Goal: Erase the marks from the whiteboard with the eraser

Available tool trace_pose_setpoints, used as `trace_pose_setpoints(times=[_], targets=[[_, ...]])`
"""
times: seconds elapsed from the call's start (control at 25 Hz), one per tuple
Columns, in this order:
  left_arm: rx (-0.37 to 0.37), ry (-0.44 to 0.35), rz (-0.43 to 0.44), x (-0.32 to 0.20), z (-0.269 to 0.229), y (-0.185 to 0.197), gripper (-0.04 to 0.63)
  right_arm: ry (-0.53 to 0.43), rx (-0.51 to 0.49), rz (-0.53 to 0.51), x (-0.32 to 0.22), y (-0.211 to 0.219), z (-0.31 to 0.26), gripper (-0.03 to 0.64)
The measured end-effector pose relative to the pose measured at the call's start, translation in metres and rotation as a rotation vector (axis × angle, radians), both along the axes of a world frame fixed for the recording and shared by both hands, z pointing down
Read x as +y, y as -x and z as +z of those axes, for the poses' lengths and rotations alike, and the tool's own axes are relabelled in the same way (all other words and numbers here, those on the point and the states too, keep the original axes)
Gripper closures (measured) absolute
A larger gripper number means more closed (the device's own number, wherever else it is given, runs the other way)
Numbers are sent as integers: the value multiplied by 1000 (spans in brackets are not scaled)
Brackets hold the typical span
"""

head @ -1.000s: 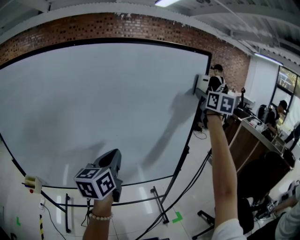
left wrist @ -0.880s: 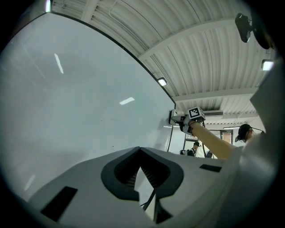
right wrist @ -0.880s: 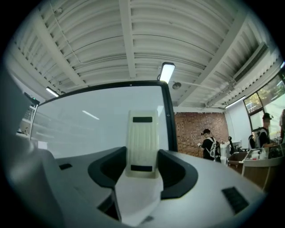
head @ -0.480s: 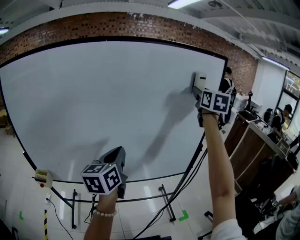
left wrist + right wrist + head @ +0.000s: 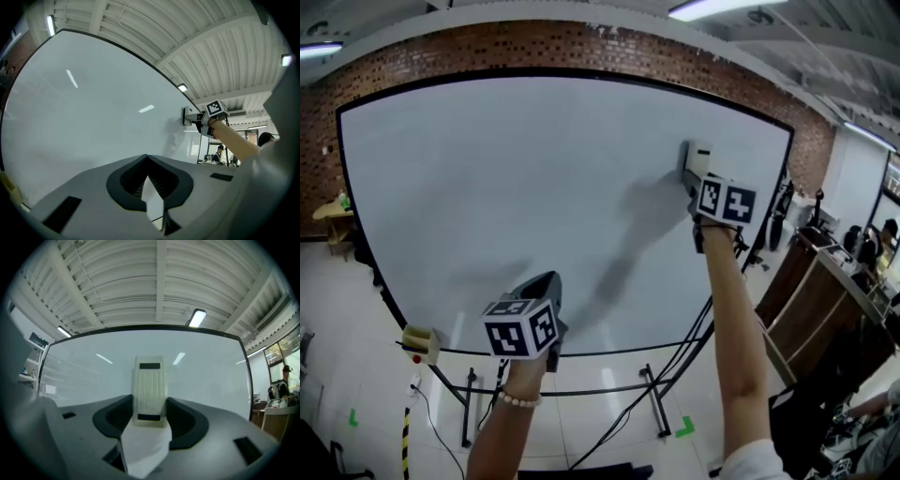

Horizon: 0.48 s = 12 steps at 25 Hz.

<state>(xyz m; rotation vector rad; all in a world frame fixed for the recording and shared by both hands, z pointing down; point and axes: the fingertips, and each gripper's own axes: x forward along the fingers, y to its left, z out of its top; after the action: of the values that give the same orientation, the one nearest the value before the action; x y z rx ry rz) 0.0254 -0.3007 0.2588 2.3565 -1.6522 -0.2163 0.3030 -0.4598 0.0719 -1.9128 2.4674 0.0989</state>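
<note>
My right gripper (image 5: 150,416) is clamped on the eraser (image 5: 150,380), jaws closed against its two sides at its near end, the rest standing out past the tips. The eraser is cream, ribbed lengthwise, with a dark bar at each end, and its far face lies against the whiteboard (image 5: 516,187) in the board's upper right area, near the right edge. The board reads as an even pale surface with streaks of reflected ceiling light. My right arm (image 5: 741,328) is stretched long, up to that spot. My left gripper (image 5: 146,159) has its jaws together on nothing and hangs in front of the whiteboard's bottom edge, wrist low.
</note>
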Motion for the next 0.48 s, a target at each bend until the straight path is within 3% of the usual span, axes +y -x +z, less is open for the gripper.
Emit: trace_pose_setpoints(times=[0.24,0.48], targets=[[-40,-22,-28,5,-18,49,607,4,17,-35,17,83,10,380],[-24,-39,-29,18,-26,94,607,-1,27,-92,37,177,17,380]])
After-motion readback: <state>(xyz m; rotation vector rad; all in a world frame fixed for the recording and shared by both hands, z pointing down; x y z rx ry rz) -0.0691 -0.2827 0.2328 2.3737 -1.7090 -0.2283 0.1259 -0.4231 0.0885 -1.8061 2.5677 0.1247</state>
